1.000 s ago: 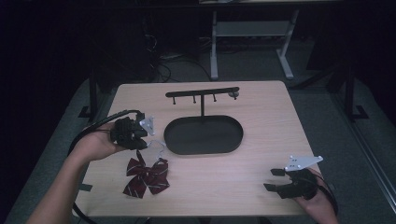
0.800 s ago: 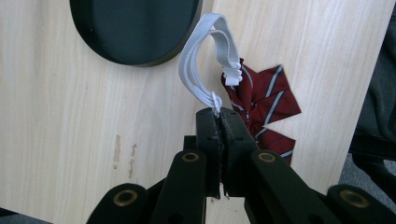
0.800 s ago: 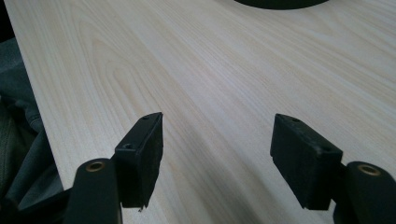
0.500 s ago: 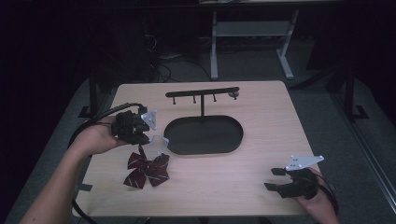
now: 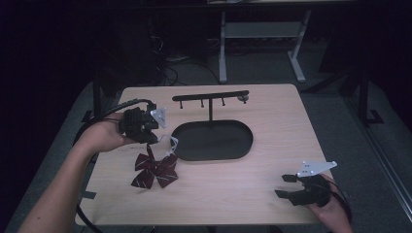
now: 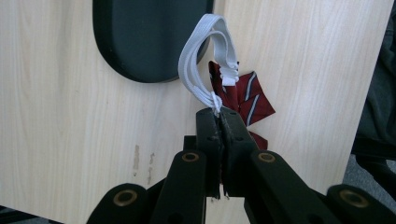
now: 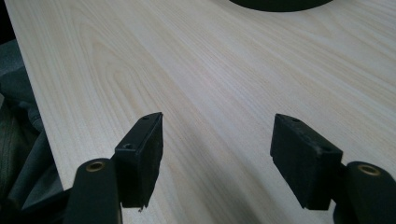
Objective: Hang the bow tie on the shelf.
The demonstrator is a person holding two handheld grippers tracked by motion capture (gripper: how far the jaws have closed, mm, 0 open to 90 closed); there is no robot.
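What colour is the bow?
The bow is dark red with thin pale stripes, clearest in the left gripper view.

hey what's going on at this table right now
A person is working with a gripper in each hand. The left gripper is shut on the white elastic strap of a dark red striped bow tie, which hangs from it just over the wooden table, beside the black oval base of a hook stand. The right gripper rests open near the table's front right corner, holding nothing.

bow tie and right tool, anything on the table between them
Nothing: in the high view bare wooden table lies between the bow tie and the right tool.
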